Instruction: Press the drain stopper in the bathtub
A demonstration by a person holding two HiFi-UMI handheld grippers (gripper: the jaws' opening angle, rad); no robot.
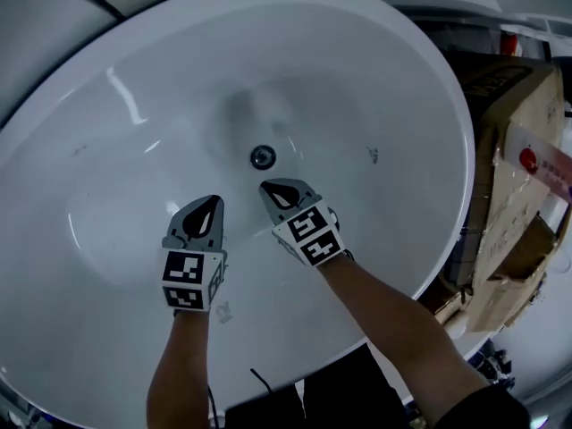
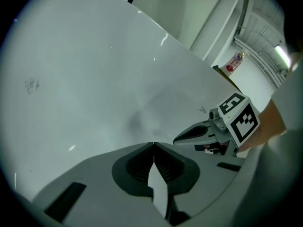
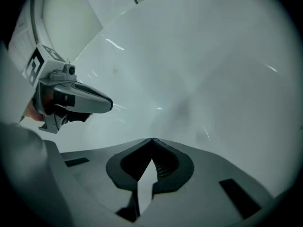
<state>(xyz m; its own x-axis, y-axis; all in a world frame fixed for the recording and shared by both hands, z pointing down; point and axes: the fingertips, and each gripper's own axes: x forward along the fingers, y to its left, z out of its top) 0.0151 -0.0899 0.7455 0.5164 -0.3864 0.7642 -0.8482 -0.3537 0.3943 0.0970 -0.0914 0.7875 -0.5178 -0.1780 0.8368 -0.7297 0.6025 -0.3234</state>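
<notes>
**Head view.** A white bathtub is seen from above, and the round metal drain stopper is set in its floor. The left gripper and the right gripper are held side by side over the tub floor, both pointed toward the drain. The stopper lies just ahead of the right fingers, near them but apart. It lies ahead and to the right of the left fingers, somewhat farther off. Cardboard boxes are stacked outside the tub, well to the right of the right fingers.

**Left gripper view.** The left fingers are pressed together at the tips, and nothing is caught between them. The right gripper is seen just to their right, with its marker cube behind it. Ahead of the fingers only the smooth white wall of the bathtub is shown, and the stopper cannot be made out with certainty.

**Right gripper view.** The right fingers are likewise closed tip to tip on nothing. The left gripper is seen to their left, above the bathtub surface. A faint dark smudge lies ahead of the fingers, but it is too blurred to be identified.
</notes>
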